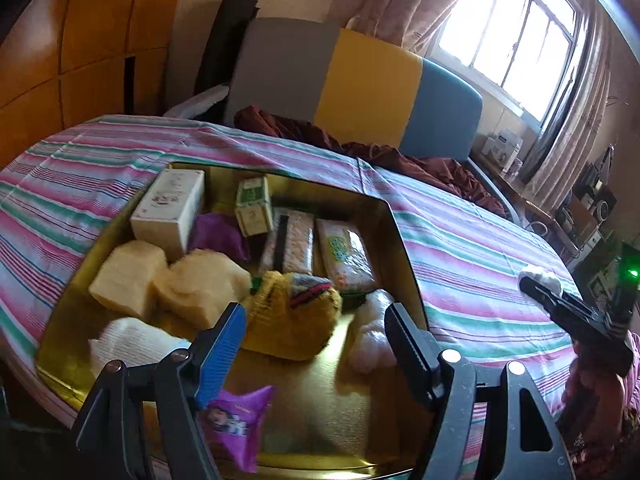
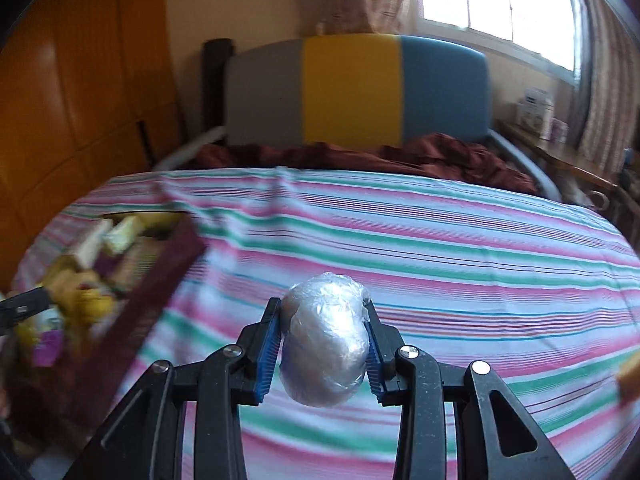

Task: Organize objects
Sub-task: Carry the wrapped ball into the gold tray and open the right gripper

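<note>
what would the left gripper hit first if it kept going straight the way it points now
Most likely the yellow knitted item lying in the gold tray, right ahead of the open left gripper; depth is hard to judge.

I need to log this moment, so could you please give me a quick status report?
Right gripper shut on plastic-wrapped ball, above striped sheet. Left gripper open, empty, over gold box. Box crowded; yellow knit item directly ahead.

Your left wrist camera sits close above the gold tray [image 1: 404, 240], looking forward and down over it toward the headboard [image 1: 360, 92]. Your right wrist camera looks low across the striped sheet [image 2: 440, 240] toward the same headboard [image 2: 352, 88]. Both share sheet [image 1: 480, 248], headboard and window [image 1: 516, 28].
</note>
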